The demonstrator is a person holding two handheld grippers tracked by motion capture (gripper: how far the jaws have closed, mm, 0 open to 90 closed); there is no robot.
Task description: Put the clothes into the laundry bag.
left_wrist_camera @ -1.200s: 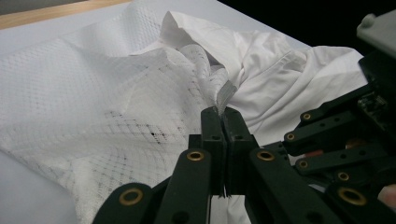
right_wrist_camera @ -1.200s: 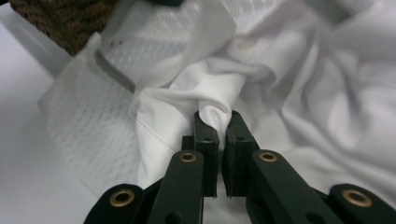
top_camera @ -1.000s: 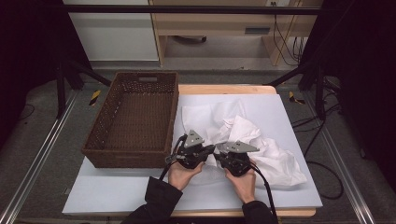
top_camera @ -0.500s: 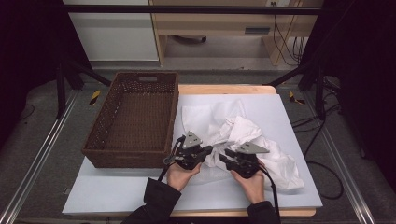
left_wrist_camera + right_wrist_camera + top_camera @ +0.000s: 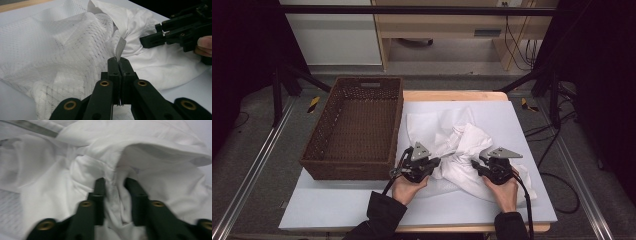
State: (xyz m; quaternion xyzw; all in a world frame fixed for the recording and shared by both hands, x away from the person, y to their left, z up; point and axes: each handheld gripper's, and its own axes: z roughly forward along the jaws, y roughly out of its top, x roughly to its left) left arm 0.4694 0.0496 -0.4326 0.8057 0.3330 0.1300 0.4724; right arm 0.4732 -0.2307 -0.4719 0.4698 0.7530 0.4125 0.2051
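My left tongs [image 5: 438, 161] are clamped tight on a thin edge of the white garment [image 5: 462, 150], the jaws pressed together with only a sliver of cloth between them; in the left gripper view [image 5: 119, 65] a small grey tag [image 5: 120, 48] stands up just above the jaw tips. The cloth near that grip is an open mesh weave, and it runs into smoother white fabric farther off.

My right tongs [image 5: 475, 165] sit at the other side of the crumpled heap, pushed into its folds. In the right gripper view [image 5: 115, 185] the jaws stand narrowly apart with a ridge of white fabric bunched up between them; they have just been closing in again after opening, and I cannot tell whether the pads already press on the cloth, as the picture is blurred. In the left gripper view these tongs [image 5: 143, 41] show at the right with fingertips [image 5: 203, 45] behind them, their tips against the smooth fabric.

The garment lies rumpled on the pale sheet that covers the surface [image 5: 337, 210], toward its right half, between and beyond my two hands. The brown woven basket [image 5: 354, 127] stands on the left part of the surface, just beside my left hand [image 5: 408, 186], and the garment's near edge lies close to the basket's right wall without my being able to tell if they touch
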